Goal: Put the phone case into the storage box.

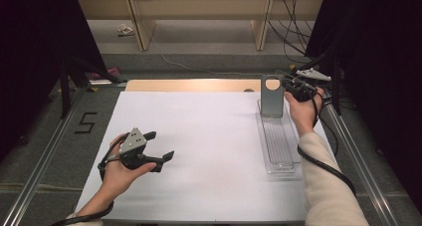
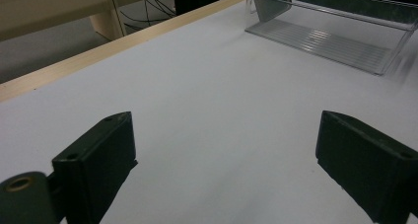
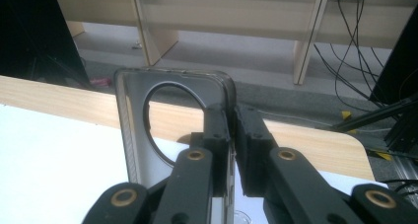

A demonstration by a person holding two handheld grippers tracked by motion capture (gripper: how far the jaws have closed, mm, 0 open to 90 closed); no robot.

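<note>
A translucent grey phone case [image 3: 167, 130], with a large round cut-out near its top, stood upright at the far end of a long clear plastic tray [image 1: 278, 146] on the right side of the table [image 1: 199, 136]. The right tongs [image 1: 294, 86] were clamped shut on the case's right edge; in the right gripper view the two black jaws met on that thin wall just beside the round hole, with the rest of the case reaching away to the left of them. The hand holding these tongs hovered over the tray's far end, its pale sleeve running back alongside the tray.

The tray lay lengthwise on the white sheet covering the table, whose wooden edge showed at the far side. The left tongs [image 1: 159, 149] were well apart from the case, low over the white sheet on the near left, jaws spread wide and holding nothing. In the left gripper view they pointed across the bare sheet toward the tray.
</note>
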